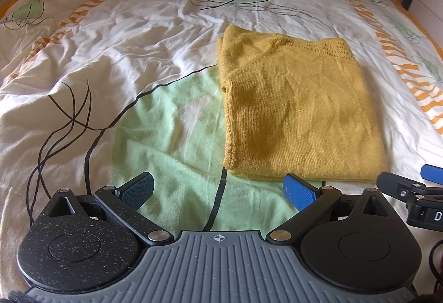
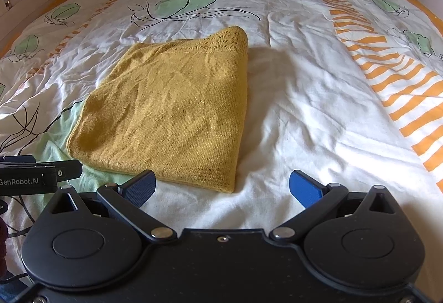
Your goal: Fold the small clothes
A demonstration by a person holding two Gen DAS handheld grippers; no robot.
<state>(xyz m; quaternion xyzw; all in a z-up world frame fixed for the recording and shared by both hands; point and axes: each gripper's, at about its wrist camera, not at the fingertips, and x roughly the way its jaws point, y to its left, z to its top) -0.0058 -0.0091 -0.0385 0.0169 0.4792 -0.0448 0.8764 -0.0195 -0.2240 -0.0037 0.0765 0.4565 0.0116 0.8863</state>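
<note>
On the bedspread [image 2: 304, 109], the folded yellow sweater [image 2: 171, 112] lies lengthwise, lace edge far.

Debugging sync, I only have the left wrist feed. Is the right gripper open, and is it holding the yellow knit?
Observer: Right gripper is open, holding nothing; the folded yellow knit lies flat on the bedspread.
Operator: Where does the knit sit for it?
Observer: Ahead and to its left; the near right corner lies just beyond its fingertips, not touching.
Operator: Any branding visible on the left unit?
Observer: Yes, the left gripper's side reads GenRobot.AI in the right wrist view.
</note>
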